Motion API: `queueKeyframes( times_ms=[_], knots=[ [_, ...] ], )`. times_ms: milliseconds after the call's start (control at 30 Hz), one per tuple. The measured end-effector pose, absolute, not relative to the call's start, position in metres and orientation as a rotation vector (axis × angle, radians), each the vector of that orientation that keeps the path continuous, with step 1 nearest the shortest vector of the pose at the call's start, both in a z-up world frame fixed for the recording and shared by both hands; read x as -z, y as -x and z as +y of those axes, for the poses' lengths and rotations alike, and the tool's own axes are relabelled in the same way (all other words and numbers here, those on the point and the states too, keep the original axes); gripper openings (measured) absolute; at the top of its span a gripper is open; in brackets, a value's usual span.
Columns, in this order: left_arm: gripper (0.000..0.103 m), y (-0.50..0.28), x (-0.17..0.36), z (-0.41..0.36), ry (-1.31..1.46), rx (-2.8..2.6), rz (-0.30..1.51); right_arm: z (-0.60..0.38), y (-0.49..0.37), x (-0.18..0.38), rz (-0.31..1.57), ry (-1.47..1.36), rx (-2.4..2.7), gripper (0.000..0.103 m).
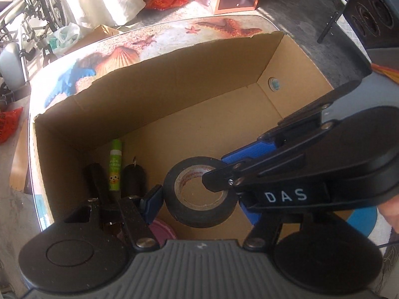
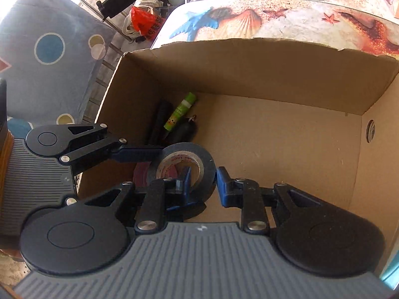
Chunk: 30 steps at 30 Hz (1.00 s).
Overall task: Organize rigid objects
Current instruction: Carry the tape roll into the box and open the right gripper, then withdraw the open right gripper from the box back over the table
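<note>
Progress looks partial: brown cardboard box (image 2: 249,74) holds green glue stick (image 2: 179,111) and dark items, while left gripper (image 1: 199,196) and right gripper (image 2: 203,182) both clamp black tape roll (image 1: 199,191) above it.

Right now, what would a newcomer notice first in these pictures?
A roll of black tape is held over the open cardboard box by both grippers: the left gripper spans its outside, while the right gripper pinches its wall. In the box's corner lies a green glue stick.
</note>
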<state>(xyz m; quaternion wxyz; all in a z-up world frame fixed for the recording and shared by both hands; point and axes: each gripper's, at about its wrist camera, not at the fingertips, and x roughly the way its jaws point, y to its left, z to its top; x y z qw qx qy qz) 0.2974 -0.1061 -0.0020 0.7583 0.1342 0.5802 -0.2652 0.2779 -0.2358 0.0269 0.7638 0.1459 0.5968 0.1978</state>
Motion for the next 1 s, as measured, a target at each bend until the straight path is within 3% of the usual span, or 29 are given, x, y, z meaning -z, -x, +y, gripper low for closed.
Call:
queueKeyframes(
  times_ms=[167, 400, 600, 867, 1000],
  knots=[
    [0.067, -0.325, 0.029, -0.110, -0.294, 0.542, 1.341, -0.225, -0.312, 0.013, 1.384, -0.327, -0.422, 0.023],
    [0.067, -0.337, 0.037, -0.109, -0.318, 0.513, 1.313, -0.216, -0.337, 0.038, 1.373, -0.320, -0.409, 0.024],
    [0.078, -0.330, 0.029, -0.108, -0.286, 0.503, 1.275, -0.220, -0.334, 0.034, 1.334, -0.370, -0.416, 0.030],
    [0.080, -0.289, -0.032, -0.094, -0.237, 0.526, 1.106, -0.251, -0.299, -0.027, 1.166, -0.431, -0.421, 0.035],
    [0.087, -0.248, -0.085, -0.085, -0.175, 0.568, 0.961, -0.272, -0.241, -0.085, 0.992, -0.401, -0.428, 0.047]
  ],
)
